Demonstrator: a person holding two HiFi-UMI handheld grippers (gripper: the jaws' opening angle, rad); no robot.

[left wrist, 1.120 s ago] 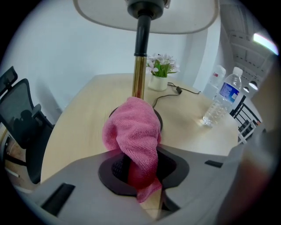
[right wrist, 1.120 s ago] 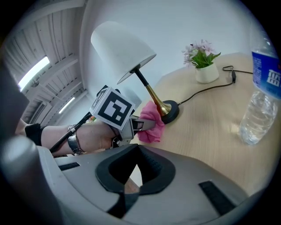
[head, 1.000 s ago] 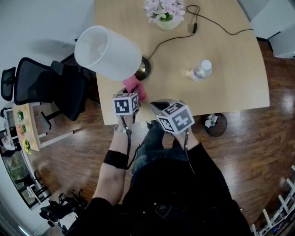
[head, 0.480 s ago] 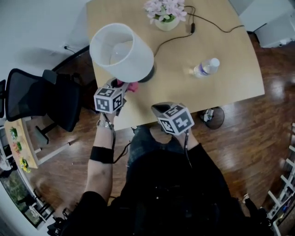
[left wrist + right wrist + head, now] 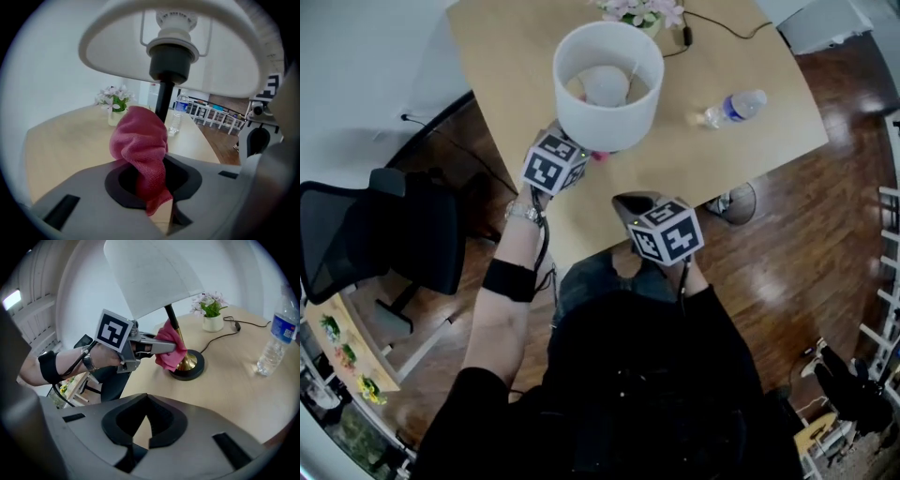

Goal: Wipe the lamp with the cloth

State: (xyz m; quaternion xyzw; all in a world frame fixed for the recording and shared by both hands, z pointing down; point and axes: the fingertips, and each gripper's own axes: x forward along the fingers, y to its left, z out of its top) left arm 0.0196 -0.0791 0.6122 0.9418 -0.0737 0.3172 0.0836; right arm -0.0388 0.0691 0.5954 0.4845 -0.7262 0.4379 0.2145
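A lamp with a white shade [image 5: 609,89] stands on the wooden table [image 5: 506,56]. The head view looks down into the shade. My left gripper [image 5: 150,187] is shut on a pink cloth [image 5: 140,145]. It holds the cloth [image 5: 168,350] against the black stem [image 5: 164,101], just above the brass and black base [image 5: 190,369] and under the shade [image 5: 150,273]. In the head view only a pink scrap [image 5: 600,156] shows below the shade's rim. My right gripper [image 5: 140,425] is shut and empty. It hangs over the table's near edge [image 5: 633,202], apart from the lamp.
A water bottle [image 5: 736,108] lies on the table to the right of the lamp. A pot of flowers [image 5: 639,11] and the lamp's black cable [image 5: 712,23] are at the far side. A black office chair [image 5: 384,234] stands on the floor at the left.
My left gripper has risen and rolled with the cloth, coming in under the shade by the stem. The right gripper has shifted a little along the table edge.
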